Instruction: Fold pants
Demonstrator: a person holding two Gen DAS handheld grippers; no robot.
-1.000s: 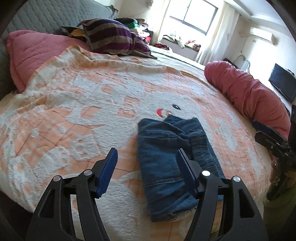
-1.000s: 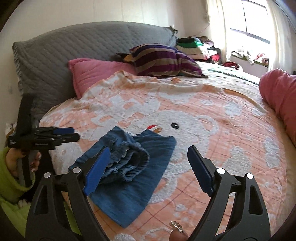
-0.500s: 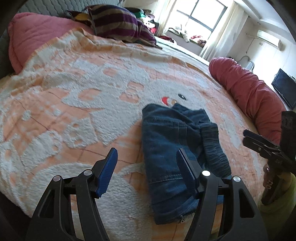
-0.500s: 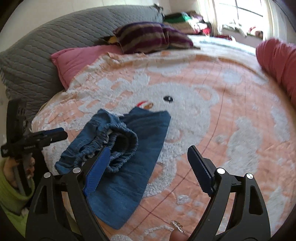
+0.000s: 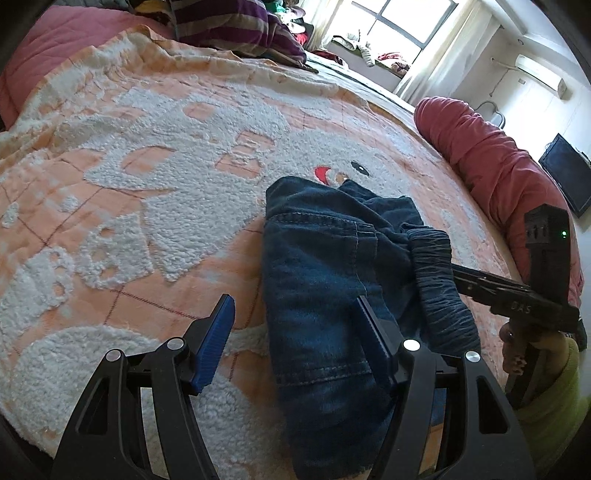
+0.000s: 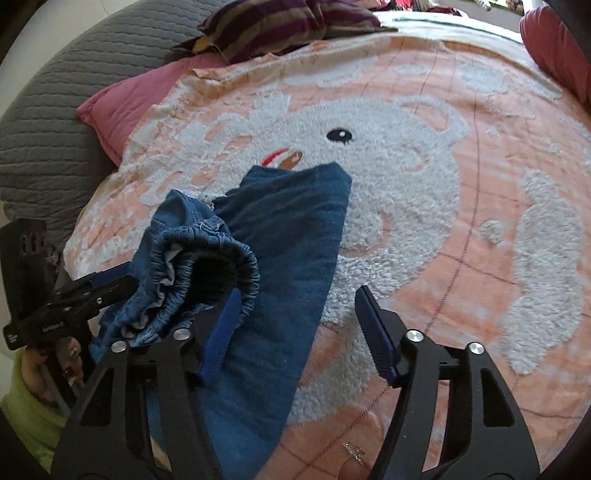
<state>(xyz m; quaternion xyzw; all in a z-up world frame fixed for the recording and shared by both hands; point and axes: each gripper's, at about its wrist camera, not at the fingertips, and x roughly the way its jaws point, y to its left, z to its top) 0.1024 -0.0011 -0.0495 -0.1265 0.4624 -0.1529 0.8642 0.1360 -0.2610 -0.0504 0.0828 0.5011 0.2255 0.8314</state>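
Dark blue denim pants (image 5: 325, 280) lie folded in a compact bundle on the peach bear blanket (image 5: 155, 192), with the elastic waistband (image 6: 207, 258) bunched on top. My left gripper (image 5: 295, 332) is open and empty, low over the bundle's near end, its right finger above the denim. My right gripper (image 6: 295, 325) is open and empty, its left finger beside the waistband. Each gripper also shows in the other's view: the right one at the bundle's right side (image 5: 517, 295), the left one at its left side (image 6: 74, 295).
A red bolster (image 5: 498, 173) lies along the bed's right side. A pink pillow (image 6: 136, 96), a striped pillow (image 6: 273, 26) and a grey quilted headboard (image 6: 48, 122) are at the head. A dark TV screen (image 5: 569, 173) hangs beyond the bed.
Both grippers have moved down and in toward the folded pants, which now fill more of both views. Both stay open. The pants have not moved.
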